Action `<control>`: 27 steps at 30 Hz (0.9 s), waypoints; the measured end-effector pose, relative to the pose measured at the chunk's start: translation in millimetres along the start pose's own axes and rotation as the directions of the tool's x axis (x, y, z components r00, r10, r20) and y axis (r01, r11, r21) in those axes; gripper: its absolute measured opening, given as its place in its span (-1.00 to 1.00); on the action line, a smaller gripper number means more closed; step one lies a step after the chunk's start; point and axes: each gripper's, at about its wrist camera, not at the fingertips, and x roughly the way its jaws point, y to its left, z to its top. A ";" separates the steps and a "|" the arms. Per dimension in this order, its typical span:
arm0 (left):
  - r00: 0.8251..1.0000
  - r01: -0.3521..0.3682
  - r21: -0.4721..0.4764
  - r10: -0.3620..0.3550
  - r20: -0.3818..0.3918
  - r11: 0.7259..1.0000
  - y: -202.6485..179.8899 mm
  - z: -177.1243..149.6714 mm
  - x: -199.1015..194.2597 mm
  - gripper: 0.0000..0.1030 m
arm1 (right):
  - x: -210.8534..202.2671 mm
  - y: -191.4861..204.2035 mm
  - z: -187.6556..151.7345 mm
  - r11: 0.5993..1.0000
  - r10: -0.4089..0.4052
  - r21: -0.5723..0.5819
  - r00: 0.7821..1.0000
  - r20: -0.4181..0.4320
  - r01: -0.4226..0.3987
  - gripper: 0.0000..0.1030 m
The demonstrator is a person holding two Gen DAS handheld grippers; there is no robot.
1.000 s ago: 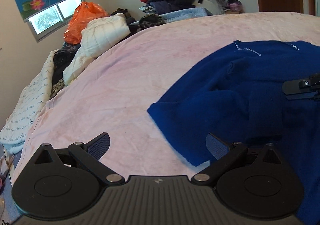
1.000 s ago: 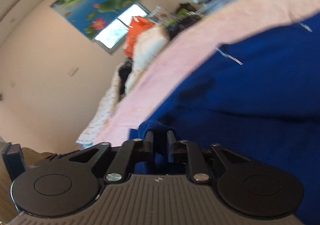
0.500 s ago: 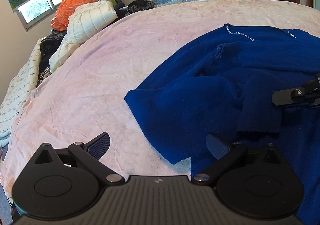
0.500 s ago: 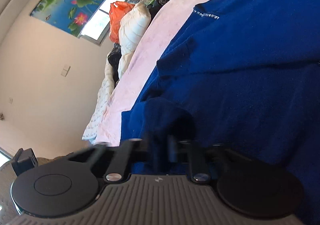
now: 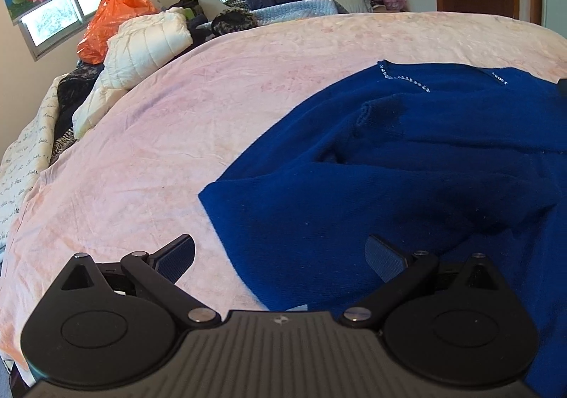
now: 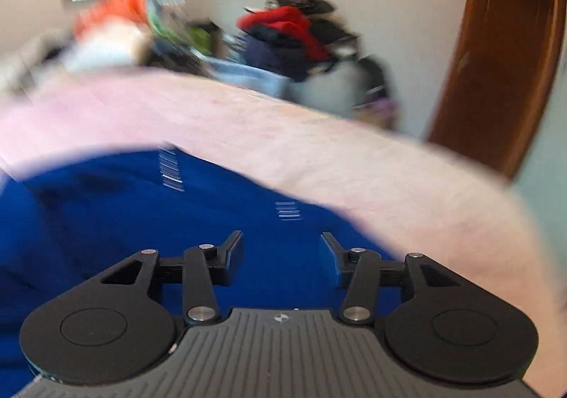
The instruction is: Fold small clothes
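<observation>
Right tongs (image 6: 281,258) just parted, empty | left tongs (image 5: 280,258) wide (empty) | sweater (image 5: 407,178) beneath both

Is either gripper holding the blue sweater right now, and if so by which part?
Nothing is held. The right gripper has just been opening, with no cloth between its jaws; the left gripper is open over the blue sweater, its pads apart.
</observation>
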 end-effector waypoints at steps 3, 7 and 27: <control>1.000 0.001 0.005 -0.001 0.002 1.000 -2.1 1.0 -0.1 1.00 | 15.0 -14.2 -21.7 0.953 0.197 0.240 0.980 -0.038 -0.182 0.06; 1.000 0.008 0.002 -0.008 0.006 1.000 -1.7 2.2 -1.4 1.00 | 37.3 -26.6 -47.6 0.877 0.284 0.417 0.957 -0.054 -0.237 0.05; 0.999 0.040 -0.035 -0.040 0.013 0.999 -5.5 11.1 4.9 1.00 | 23.7 -3.2 -9.1 0.958 0.261 0.106 0.964 0.054 -0.266 -0.86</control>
